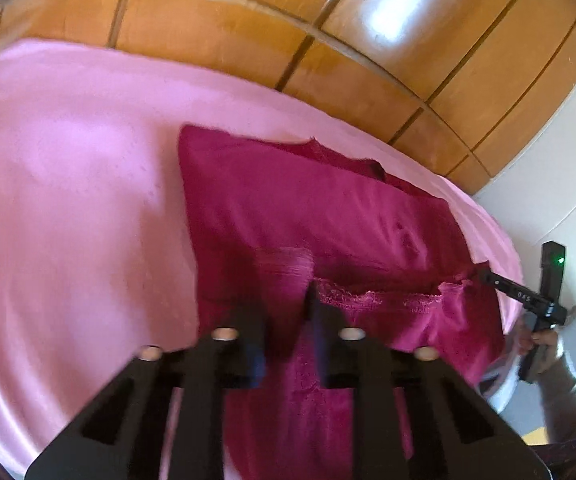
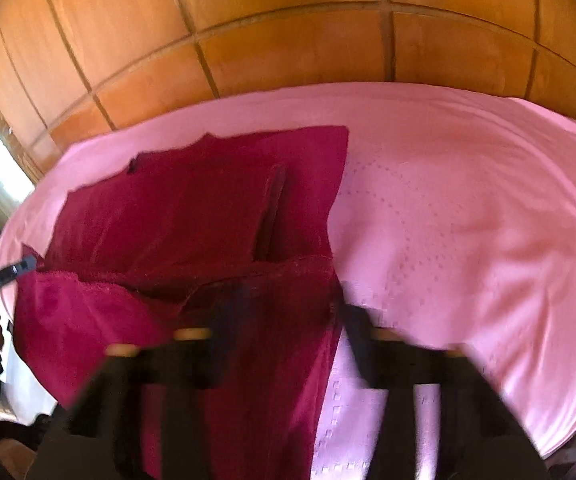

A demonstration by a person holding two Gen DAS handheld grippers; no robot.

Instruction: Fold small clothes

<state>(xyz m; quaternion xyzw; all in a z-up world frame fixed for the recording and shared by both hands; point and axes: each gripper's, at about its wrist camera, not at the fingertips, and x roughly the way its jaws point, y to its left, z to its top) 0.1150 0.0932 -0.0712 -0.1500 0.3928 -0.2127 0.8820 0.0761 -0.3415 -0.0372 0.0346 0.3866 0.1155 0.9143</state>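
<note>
**Hem held at both corners**

The crimson velvety garment (image 1: 320,216) lay on the pink satin bedcover (image 1: 68,200), its long axis running away from both grippers toward the garment's neckline; the left gripper (image 1: 286,304) was clamped on the garment's near hem; the right gripper (image 2: 280,320) likewise pinched its other near corner; neither stood nearer.

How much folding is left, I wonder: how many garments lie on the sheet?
1: a magenta garment on the pink sheet, its near hem pinched by the left gripper and right gripper. Others could be hidden underneath.
</note>
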